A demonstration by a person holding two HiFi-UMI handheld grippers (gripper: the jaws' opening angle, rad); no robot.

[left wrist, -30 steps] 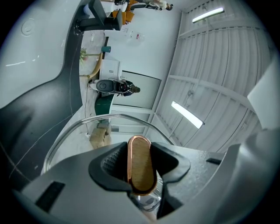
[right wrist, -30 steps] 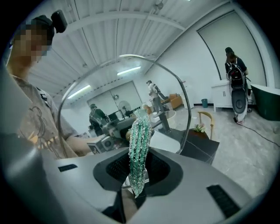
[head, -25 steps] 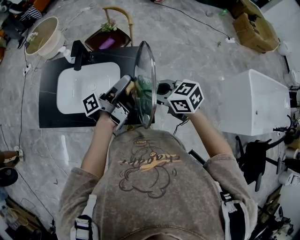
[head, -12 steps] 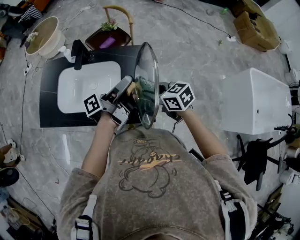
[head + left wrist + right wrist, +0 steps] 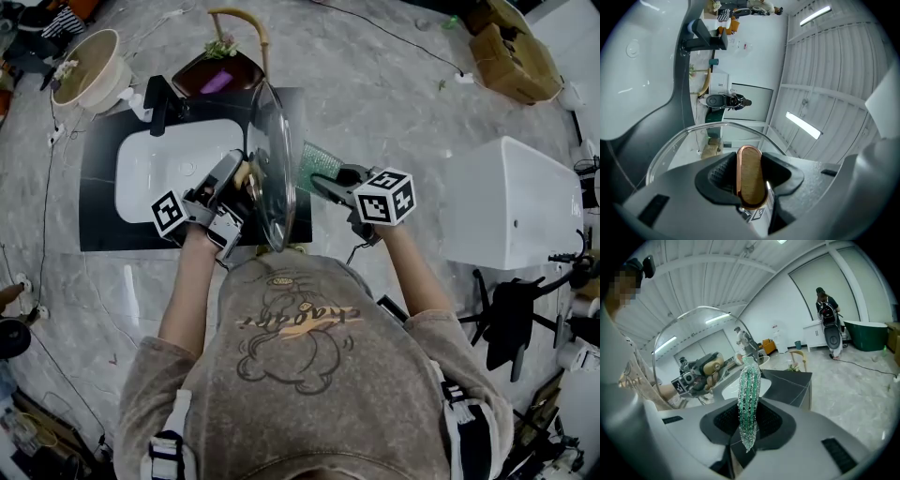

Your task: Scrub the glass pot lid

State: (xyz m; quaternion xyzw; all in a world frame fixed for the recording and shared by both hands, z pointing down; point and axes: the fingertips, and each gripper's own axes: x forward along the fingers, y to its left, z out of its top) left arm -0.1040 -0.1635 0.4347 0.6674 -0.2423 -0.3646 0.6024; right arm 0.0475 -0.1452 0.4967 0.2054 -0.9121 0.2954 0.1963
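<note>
The glass pot lid (image 5: 269, 159) stands on edge over the black counter, its rim (image 5: 689, 136) arching across the left gripper view. My left gripper (image 5: 242, 183) (image 5: 749, 180) is shut on the lid's wooden, copper-rimmed knob (image 5: 749, 176). To the right, my right gripper (image 5: 325, 186) (image 5: 749, 423) is shut on a green sparkly scrub cloth (image 5: 319, 162) (image 5: 749, 394). The cloth hangs a little apart from the lid's right face. Through the glass (image 5: 691, 348) in the right gripper view I see the left gripper and the knob.
A white basin (image 5: 155, 173) is set in the black counter (image 5: 98, 239), with a black faucet (image 5: 159, 98) at its far side. A white tub (image 5: 511, 202) stands at the right. Further back there are a basket chair (image 5: 230, 66), a round bowl (image 5: 89, 66) and cardboard boxes (image 5: 511, 56).
The left gripper has carried the lid a little left and away. The right gripper has drawn the green cloth off the glass and moved right.
</note>
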